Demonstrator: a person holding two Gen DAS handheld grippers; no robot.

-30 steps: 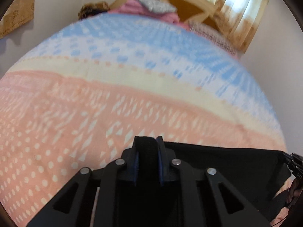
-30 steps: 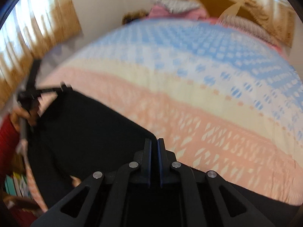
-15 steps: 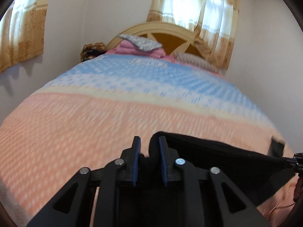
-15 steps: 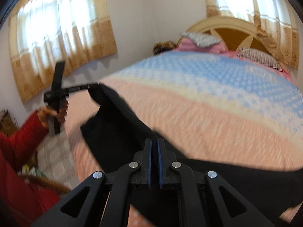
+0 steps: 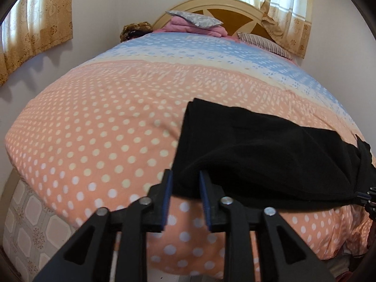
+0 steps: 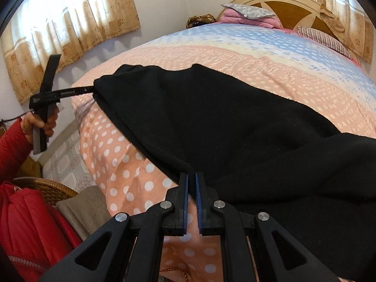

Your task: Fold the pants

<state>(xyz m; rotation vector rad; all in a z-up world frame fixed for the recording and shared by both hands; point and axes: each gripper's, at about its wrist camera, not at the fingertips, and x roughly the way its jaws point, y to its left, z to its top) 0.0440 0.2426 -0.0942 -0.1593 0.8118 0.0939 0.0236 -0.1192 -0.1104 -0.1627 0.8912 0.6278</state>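
Observation:
The black pants (image 5: 258, 150) lie spread across the near end of the bed, on the pink dotted blanket (image 5: 94, 129). My left gripper (image 5: 185, 176) has its jaws a little apart with a thick fold of the pants' left edge between them. In the right wrist view the pants (image 6: 235, 122) stretch from the left gripper (image 6: 91, 90) at upper left, clamped on their far corner, down to my right gripper (image 6: 191, 176). The right gripper's jaws stand almost closed on the pants' near edge.
The bed's headboard (image 5: 225, 7) with pink folded bedding (image 5: 195, 27) and pillows is at the far end. Curtained windows flank the room. A wicker basket (image 6: 44, 188) and red cloth (image 6: 28, 230) sit on the tiled floor at the bed's left.
Both grippers have come down and back toward the foot of the bed, carrying the pants. The pants now rest on the blanket instead of hanging stretched in the air.

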